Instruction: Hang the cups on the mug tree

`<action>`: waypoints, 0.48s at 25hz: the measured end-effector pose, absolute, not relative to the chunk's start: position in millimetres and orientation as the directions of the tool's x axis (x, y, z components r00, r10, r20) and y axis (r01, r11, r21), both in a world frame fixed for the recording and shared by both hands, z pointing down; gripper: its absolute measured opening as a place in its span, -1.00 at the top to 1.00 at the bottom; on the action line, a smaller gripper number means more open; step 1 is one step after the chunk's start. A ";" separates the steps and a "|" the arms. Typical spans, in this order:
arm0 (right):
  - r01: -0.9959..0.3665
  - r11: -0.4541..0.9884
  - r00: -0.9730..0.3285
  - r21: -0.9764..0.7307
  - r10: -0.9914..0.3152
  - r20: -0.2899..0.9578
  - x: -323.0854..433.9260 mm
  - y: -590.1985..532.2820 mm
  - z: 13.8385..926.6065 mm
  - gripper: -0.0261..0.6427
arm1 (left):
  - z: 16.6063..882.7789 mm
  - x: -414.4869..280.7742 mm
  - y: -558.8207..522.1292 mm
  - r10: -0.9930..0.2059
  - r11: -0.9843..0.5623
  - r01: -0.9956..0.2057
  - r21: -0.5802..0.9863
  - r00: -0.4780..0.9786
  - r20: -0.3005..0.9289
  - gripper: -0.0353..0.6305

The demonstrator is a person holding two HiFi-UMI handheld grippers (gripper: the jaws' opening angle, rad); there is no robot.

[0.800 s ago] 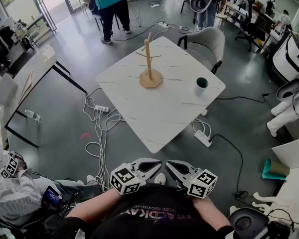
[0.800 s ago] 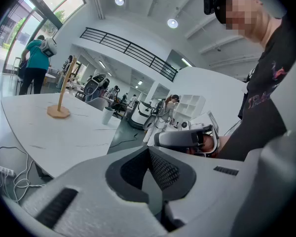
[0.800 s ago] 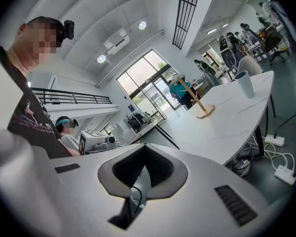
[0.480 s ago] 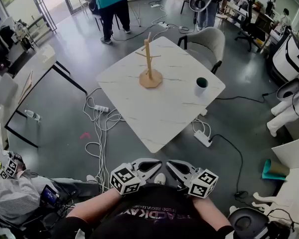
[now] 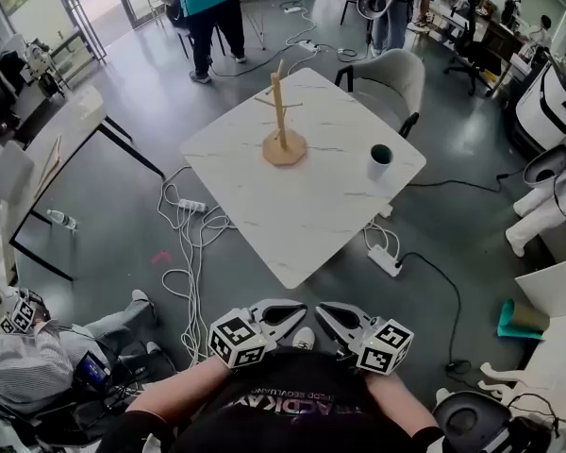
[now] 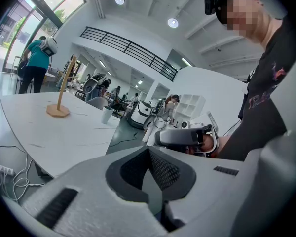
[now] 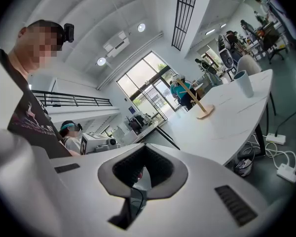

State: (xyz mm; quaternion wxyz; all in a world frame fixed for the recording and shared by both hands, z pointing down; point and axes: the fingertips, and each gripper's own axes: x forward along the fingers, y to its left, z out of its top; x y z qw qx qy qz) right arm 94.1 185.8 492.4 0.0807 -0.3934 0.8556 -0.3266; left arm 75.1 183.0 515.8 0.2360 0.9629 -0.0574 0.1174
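A wooden mug tree [image 5: 280, 121] stands bare near the far side of the white marble table [image 5: 292, 225]. To its right sits one white cup [image 5: 380, 162] with a dark inside. Both grippers are held close to my chest, well short of the table, with their tips facing each other. My left gripper [image 5: 298, 308] is shut with nothing in it, and so is my right gripper [image 5: 322, 310]. The left gripper view shows the mug tree [image 6: 64, 90] and the cup [image 6: 106, 115] far off. The right gripper view also has the mug tree [image 7: 197, 102] and the cup [image 7: 242, 83] at a distance.
A grey chair [image 5: 391, 83] stands at the table's far corner. Cables and power strips [image 5: 193, 206] lie on the floor left and right of the table. A person sits at lower left [image 5: 28, 366]. Another stands beyond the table [image 5: 203, 8]. A second table [image 5: 66, 130] is at left.
The seated person at lower left has stretched a leg out. Grippers, cup and mug tree have not moved.
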 end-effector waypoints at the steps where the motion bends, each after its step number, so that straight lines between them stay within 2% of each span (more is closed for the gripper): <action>1: -0.622 0.477 -0.677 -0.621 -0.726 0.121 94.5 186.3 492.9 0.90 | 516.1 75.4 183.5 -0.055 -0.881 -0.166 0.442 0.966 0.253 0.90; 12: -0.629 0.472 -0.679 -0.617 -0.720 0.141 95.3 187.3 494.2 0.90 | 517.2 75.2 186.4 -0.064 -0.874 -0.175 0.454 0.966 0.250 0.90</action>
